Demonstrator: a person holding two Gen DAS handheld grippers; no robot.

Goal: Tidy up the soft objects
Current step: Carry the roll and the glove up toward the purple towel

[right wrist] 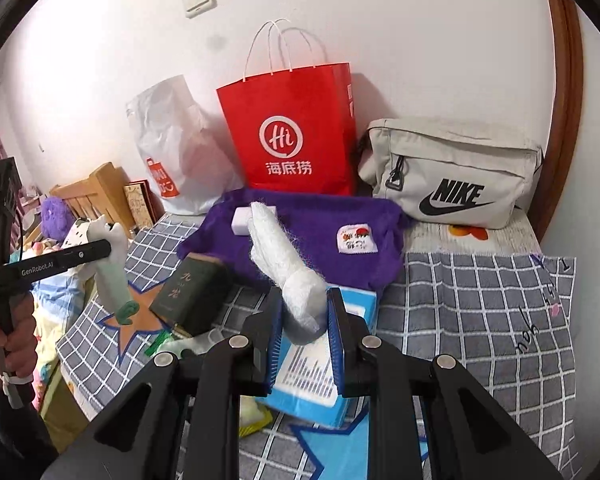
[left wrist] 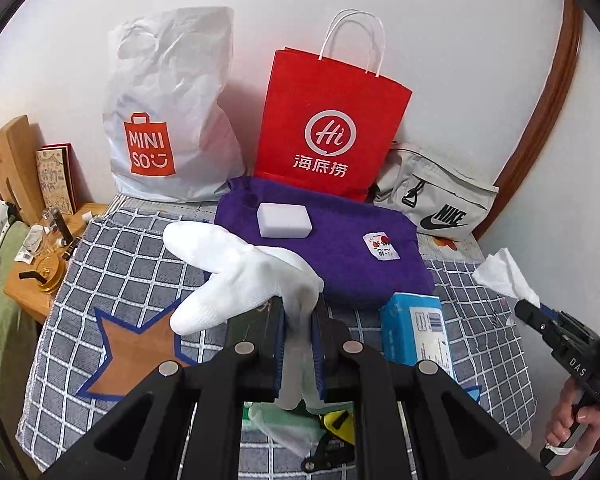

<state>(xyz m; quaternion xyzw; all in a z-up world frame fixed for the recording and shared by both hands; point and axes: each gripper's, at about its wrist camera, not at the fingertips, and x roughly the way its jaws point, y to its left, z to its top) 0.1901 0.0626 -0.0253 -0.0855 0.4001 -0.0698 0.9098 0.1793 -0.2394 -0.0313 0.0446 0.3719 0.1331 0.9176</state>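
Observation:
My left gripper (left wrist: 298,314) is shut on a white sock (left wrist: 228,280), which sticks out up and to the left above the checked blanket (left wrist: 112,264). In the right wrist view that sock (right wrist: 112,276) hangs down from the left gripper (right wrist: 108,246) and shows a mint green toe. My right gripper (right wrist: 304,312) is shut on a crumpled white tissue (right wrist: 280,256) that stands up between its blue pads. The same tissue (left wrist: 500,274) and right gripper (left wrist: 526,308) sit at the right edge of the left wrist view. Behind lies a folded purple cloth (left wrist: 340,248) with a white block (left wrist: 285,220) on it.
Against the wall stand a white plastic shopping bag (left wrist: 168,120), a red paper bag (left wrist: 328,128) and a grey pouch (right wrist: 452,176). A blue tissue pack (left wrist: 416,332) and a dark book (right wrist: 192,292) lie on the blanket. A wooden bedside table (left wrist: 40,276) with small items is at left.

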